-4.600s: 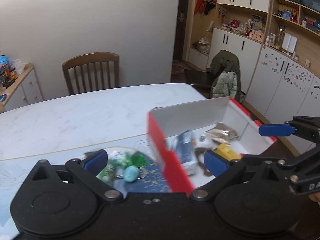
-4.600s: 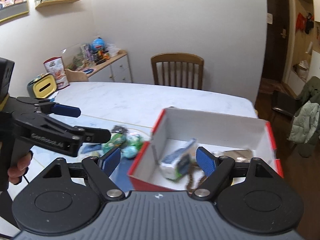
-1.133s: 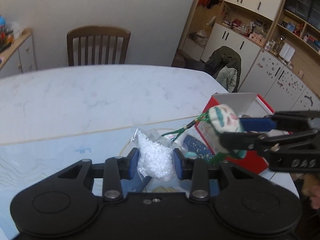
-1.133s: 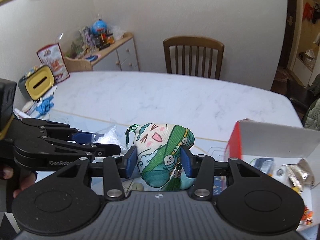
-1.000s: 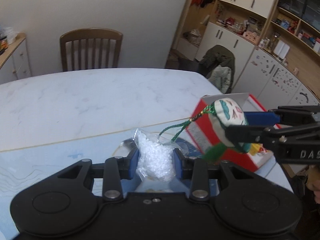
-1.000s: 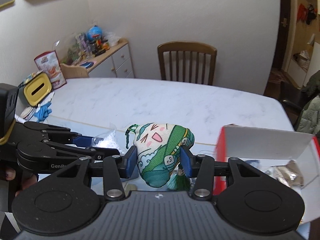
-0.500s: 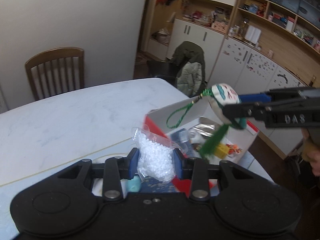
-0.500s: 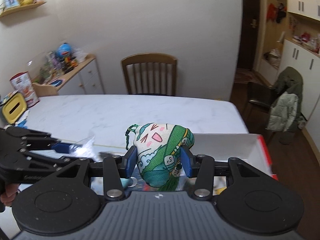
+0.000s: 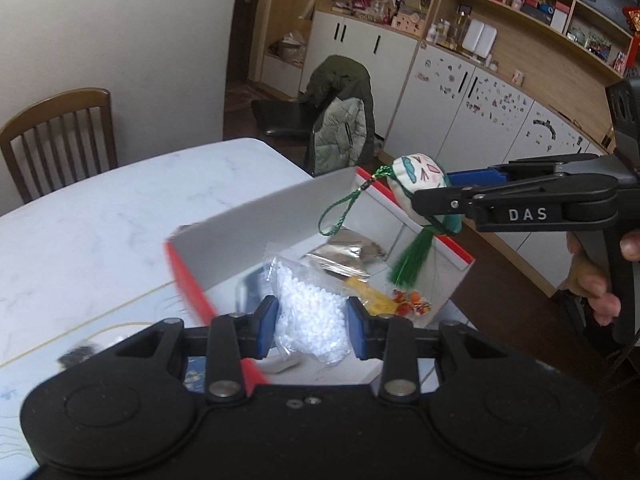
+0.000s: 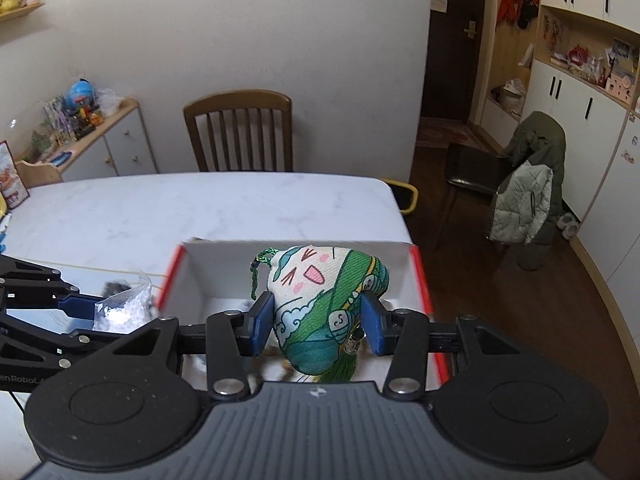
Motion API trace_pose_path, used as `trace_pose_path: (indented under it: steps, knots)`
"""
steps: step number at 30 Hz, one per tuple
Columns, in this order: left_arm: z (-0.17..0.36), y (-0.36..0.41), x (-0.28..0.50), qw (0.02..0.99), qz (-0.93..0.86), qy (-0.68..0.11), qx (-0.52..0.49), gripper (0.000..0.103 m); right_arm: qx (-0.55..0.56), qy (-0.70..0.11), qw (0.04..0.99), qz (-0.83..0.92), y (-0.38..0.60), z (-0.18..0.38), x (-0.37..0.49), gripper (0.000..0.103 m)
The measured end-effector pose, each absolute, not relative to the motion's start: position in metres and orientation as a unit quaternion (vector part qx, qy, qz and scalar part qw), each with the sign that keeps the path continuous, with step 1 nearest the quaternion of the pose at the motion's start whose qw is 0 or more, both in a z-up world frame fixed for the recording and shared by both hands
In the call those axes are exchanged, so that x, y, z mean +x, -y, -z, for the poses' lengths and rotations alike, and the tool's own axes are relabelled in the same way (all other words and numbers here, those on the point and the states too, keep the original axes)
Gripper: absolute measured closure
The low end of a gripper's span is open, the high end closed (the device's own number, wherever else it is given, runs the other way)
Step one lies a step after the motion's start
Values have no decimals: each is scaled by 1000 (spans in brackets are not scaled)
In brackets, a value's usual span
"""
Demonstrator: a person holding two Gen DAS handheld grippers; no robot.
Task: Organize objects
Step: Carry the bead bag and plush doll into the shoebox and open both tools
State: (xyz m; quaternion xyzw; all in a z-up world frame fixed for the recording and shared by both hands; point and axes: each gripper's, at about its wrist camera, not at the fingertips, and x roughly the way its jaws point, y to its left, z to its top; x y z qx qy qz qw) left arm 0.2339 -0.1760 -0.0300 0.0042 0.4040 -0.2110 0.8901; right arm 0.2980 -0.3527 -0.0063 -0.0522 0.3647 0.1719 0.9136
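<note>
My left gripper (image 9: 312,328) is shut on a clear bag of white beads (image 9: 310,318) and holds it over the near edge of the red-and-white box (image 9: 256,220). Above that box hangs a green-and-white printed sachet (image 10: 324,312) with a green cord and tassel, and my right gripper (image 10: 318,326) is shut on it. In the left wrist view the sachet (image 9: 416,188) and right gripper (image 9: 444,192) hover over the box's far right side. A silver foil packet (image 9: 346,254), a yellow item and small orange pieces lie inside the box.
The box stands on a white marble table (image 9: 100,208). A wooden chair (image 10: 240,132) is at the far side. A coat-draped chair (image 10: 528,184) and white cabinets (image 9: 480,104) stand to the right. A dark small item (image 9: 78,354) lies on the table left of the box.
Both grippers have carried their loads to the right, from over the blue mat to above the box. The bead bag and the sachet stay gripped.
</note>
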Motion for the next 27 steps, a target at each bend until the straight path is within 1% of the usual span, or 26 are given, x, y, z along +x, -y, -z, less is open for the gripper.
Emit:
trace_pose_path:
  steps: [13, 19, 27]
  knots:
    - [87, 246, 279, 871, 185, -452, 49, 68, -65, -402, 893, -189, 390, 63, 342, 58]
    - [115, 258, 302, 857, 161, -486, 56, 68, -77, -417, 884, -198, 381, 87, 365, 58]
    - [132, 260, 315, 844, 150, -511, 60, 68, -91, -438, 870, -207, 360, 110, 384, 58]
